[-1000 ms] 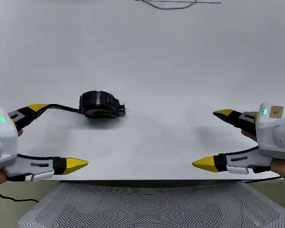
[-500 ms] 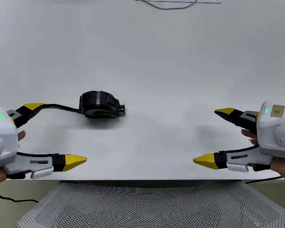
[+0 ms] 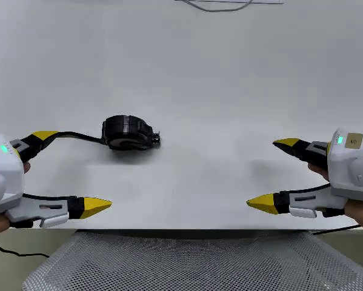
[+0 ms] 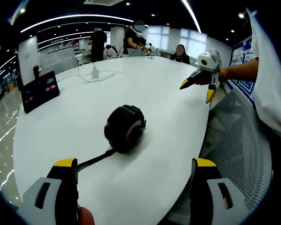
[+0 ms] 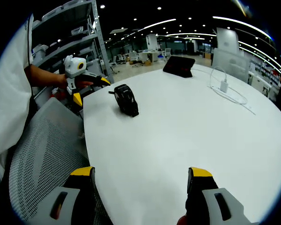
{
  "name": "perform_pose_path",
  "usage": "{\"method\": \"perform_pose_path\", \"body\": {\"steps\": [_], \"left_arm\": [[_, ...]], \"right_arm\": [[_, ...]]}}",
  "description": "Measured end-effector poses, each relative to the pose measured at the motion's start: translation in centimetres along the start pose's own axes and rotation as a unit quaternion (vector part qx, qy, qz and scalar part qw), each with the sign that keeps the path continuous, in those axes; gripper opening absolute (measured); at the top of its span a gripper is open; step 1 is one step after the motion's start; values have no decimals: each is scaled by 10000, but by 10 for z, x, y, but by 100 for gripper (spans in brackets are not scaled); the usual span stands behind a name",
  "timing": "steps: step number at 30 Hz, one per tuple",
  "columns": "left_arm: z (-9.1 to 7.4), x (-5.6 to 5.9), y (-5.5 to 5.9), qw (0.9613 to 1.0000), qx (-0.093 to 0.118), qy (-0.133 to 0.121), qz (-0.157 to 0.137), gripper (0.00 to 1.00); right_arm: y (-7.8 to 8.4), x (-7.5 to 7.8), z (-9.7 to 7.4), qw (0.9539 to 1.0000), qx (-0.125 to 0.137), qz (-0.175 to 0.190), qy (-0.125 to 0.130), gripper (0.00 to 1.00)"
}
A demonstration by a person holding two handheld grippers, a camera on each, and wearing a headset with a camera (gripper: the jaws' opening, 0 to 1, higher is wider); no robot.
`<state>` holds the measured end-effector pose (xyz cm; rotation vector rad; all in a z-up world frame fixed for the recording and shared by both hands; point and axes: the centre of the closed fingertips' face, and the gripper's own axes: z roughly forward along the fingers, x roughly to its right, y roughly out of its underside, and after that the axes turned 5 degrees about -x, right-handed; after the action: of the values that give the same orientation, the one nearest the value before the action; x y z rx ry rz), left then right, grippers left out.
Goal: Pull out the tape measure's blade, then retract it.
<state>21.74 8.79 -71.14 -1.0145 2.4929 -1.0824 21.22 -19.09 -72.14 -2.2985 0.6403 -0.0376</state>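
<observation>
Head view: black tape measure rests on the white tabletop, left of centre and near the front edge, with its wrist strap trailing leftward. The strap's free end reaches the upper jaw of the left tongs; actual contact cannot be confirmed. The left tongs are spread wide and hold nothing, with the case ahead of them and just beyond the jaw tips. The right tongs are likewise gaping and empty, well apart from the case on its right. The blade tab projects from the right end of the case, facing the right tongs, and no blade is drawn out. Assessment: neither step is begun. The layout suits the left tongs steadying the case while the right takes the tab, so both jaw pairs are probably held wide in readiness for approach.
</observation>
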Motion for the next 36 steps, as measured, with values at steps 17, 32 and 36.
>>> {"method": "perform_pose_path", "body": {"steps": [17,32,36], "left_arm": [[2,0,-2,10000,-18,59,-3,99],[8,-6,-11,9997,-27,180,135,99],[10,-8,-13,9996,-38,202,180,99]], "right_arm": [[-4,6,1,10000,-4,-34,46,83],[-16,14,11,9996,-67,-284,-22,85],[-19,15,12,9995,-57,-304,-61,86]]}}
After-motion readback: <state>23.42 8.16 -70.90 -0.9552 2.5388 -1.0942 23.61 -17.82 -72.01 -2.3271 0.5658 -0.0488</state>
